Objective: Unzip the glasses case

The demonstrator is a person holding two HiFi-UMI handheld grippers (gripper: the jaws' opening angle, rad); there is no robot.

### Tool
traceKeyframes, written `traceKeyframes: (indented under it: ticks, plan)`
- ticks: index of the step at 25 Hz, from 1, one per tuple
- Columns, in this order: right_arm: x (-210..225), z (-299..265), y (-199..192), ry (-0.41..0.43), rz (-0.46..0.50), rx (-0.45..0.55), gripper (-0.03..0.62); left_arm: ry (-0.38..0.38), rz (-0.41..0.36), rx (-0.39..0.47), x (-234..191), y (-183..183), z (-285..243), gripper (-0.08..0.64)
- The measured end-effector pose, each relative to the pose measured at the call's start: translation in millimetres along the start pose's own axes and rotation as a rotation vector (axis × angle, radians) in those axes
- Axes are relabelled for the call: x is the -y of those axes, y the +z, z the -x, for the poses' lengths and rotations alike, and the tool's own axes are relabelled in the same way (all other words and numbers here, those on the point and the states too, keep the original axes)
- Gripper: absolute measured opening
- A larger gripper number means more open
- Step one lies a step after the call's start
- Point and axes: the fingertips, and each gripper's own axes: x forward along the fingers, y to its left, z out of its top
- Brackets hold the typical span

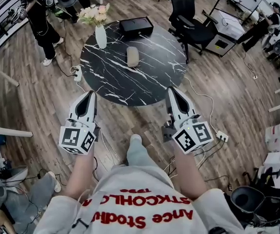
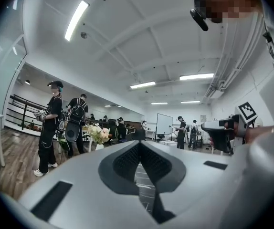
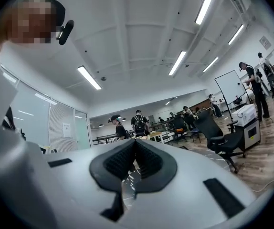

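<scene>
Forearms (image 1: 83,172) in pale sleeves reach out from the viewer, each hand carrying a gripper with a square-marker cube (image 1: 77,139) at its back. The left gripper (image 1: 91,95) and the right gripper (image 1: 171,90) are held level and side by side above the wooden floor (image 1: 42,96), just short of the bench's near edge. Both are aimed at the bench, which reads as a ready stance for an approach, with nothing yet in reach. In the left gripper view its fingers (image 2: 125,162) are pressed together with nothing between them. In the right gripper view the fingers (image 3: 119,163) are likewise closed and empty. The bench (image 1: 150,82) is a round top of black marble with white veins. The glasses case (image 1: 132,56) lies flat near the bench's middle, well apart from both grippers. Bare marble surrounds it, so either gripper could probably come at it from the near side. The case is a small oblong pod in greyish beige with rounded ends, its long side running away from the viewer. It appears closed, though its zip and pull are too small to make out. A white vase (image 1: 100,35) of pale flowers stands by the bench's far left rim. A flat black box (image 1: 136,26) sits at the bench's far rim. A black office chair (image 1: 193,28) stands beyond the bench's far right, and a person (image 1: 40,18) in black stands beyond its far left.
</scene>
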Motion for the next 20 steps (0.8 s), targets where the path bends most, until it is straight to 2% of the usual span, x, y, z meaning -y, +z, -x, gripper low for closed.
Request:
traceKeyframes:
  ticks: [8, 15, 20]
  plan:
    - [72.4, -85.6, 17.8, 0.052, -0.016, -0.005, 0.014, 0.058, -0.028, 0.019, -25.4, 10.4, -83.9, 0.002]
    - [104.5, -135.4, 4.0, 0.036, -0.060, -0.032, 0.014, 0.063, -0.021, -0.022, -50.0, -1.9, -131.3, 0.002]
    - [124.7, -181.3, 5.6, -0.014, -0.051, -0.022, 0.014, 0.037, -0.017, -0.009, -81.8, -4.5, -191.1, 0.002]
